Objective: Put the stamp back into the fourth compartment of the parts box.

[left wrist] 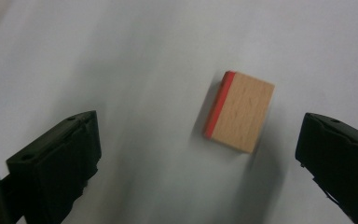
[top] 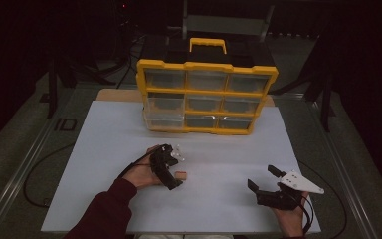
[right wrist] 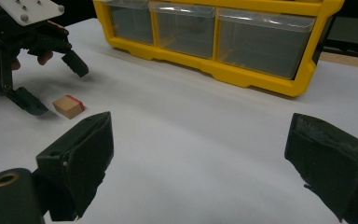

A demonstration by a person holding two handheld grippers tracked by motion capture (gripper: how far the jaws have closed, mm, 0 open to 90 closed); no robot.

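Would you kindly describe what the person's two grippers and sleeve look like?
Both the left gripper and the right gripper are black with two blocky jaws. Each carries a pale three-cornered plate with small screws on top and trails a black cable. The left forearm wears a dark red sleeve.

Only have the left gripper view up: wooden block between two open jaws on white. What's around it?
Observer: In the high view the block lies on a white board, right beside the left tool, in front of a yellow drawer organizer that stands farther back.
Operator: Where's the other tool?
Observer: The right tool sits near the board's front right corner, jaws open, well apart from the block.
Operator: Organizer drawers open?
Observer: From the high view and the right gripper view the clear drawers look pushed in; I can't make out any contents.
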